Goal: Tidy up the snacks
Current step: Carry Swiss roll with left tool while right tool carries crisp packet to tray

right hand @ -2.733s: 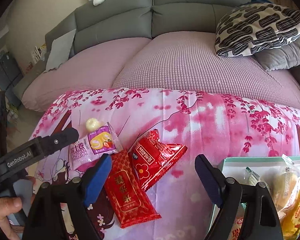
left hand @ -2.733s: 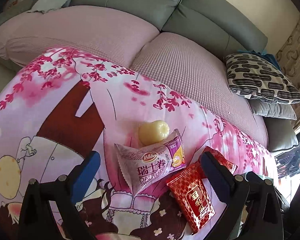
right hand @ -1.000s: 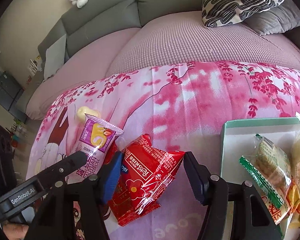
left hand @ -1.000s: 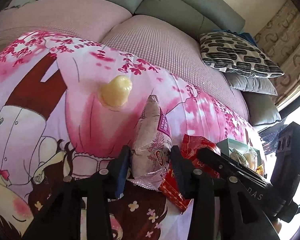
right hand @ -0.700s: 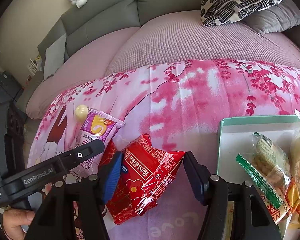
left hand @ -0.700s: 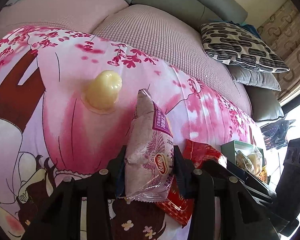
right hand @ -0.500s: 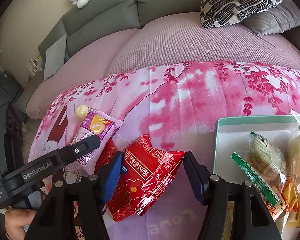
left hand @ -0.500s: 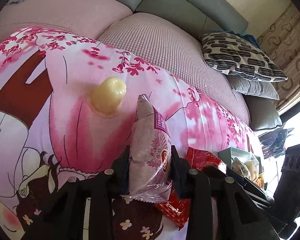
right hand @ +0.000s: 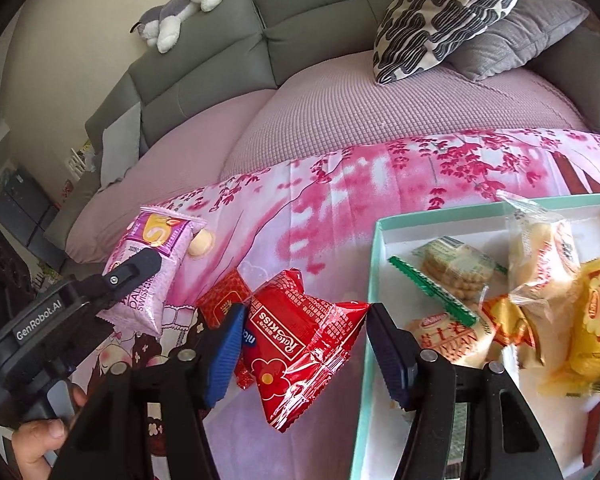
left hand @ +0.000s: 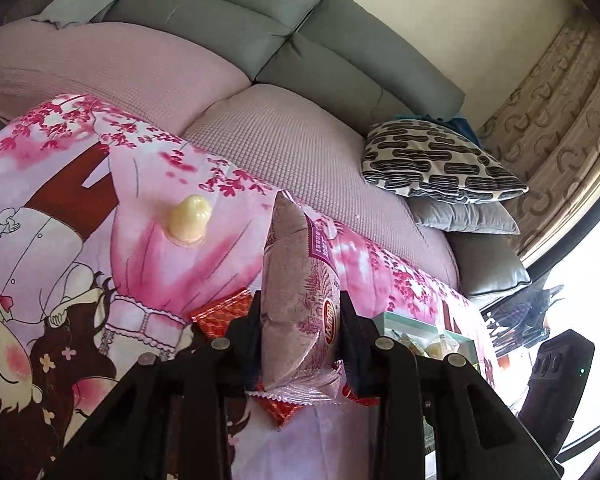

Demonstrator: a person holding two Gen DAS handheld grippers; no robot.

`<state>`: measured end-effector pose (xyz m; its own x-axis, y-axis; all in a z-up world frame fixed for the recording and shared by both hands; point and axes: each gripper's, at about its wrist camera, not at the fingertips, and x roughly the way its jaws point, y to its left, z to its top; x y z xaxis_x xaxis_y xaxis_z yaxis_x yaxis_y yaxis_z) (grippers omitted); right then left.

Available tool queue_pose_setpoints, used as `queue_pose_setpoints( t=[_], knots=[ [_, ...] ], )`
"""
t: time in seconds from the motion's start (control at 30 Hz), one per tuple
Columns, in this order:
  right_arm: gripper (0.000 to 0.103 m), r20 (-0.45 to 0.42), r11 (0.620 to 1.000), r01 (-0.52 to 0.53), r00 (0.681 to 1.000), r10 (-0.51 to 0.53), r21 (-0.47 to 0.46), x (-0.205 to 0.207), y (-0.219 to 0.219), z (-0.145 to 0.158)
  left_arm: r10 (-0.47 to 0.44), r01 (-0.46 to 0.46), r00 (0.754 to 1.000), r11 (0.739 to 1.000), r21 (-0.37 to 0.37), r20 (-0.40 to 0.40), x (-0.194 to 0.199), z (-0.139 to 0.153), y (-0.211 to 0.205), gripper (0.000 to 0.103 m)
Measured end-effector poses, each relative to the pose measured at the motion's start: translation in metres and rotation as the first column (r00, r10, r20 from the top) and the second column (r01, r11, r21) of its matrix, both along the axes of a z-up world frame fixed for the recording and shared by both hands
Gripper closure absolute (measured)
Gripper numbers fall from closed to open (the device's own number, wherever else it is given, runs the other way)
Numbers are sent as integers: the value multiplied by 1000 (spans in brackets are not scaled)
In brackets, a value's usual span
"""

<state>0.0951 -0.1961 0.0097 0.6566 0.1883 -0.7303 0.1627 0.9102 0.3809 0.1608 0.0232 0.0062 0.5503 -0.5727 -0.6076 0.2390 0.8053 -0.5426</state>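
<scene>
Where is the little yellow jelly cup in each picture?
Left wrist view: the yellow jelly cup sits left of centre on the pink blanket, left of the purple snack pack.
Right wrist view: it peeks out at far left, just right of that pack.
Shared landmark: the black-and-white patterned pillow.

grey sofa (right hand: 300, 20), patterned pillow (right hand: 444, 12), plush toy (right hand: 180, 4), blossom-print cloth (right hand: 380, 184)
</scene>
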Motion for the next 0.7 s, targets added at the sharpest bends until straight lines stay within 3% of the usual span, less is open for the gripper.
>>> queue_pose_setpoints(
  t=[0.3, 0.5, 0.7],
  knots=[
    [38, 80, 982, 187, 979, -188, 14, -42, -78, 26, -184, 184, 983, 983, -14, 20, -18, 19, -79, 69],
    [38, 89, 919, 393, 915, -393, 19, -76, -151, 27, -303, 303, 953, 953, 14, 15, -26, 27, -134, 69],
    [38, 94, 854, 520, 849, -520, 24, -98, -202, 21, -371, 370, 929, 928, 44, 8, -34, 26, -171, 69]
  ],
)
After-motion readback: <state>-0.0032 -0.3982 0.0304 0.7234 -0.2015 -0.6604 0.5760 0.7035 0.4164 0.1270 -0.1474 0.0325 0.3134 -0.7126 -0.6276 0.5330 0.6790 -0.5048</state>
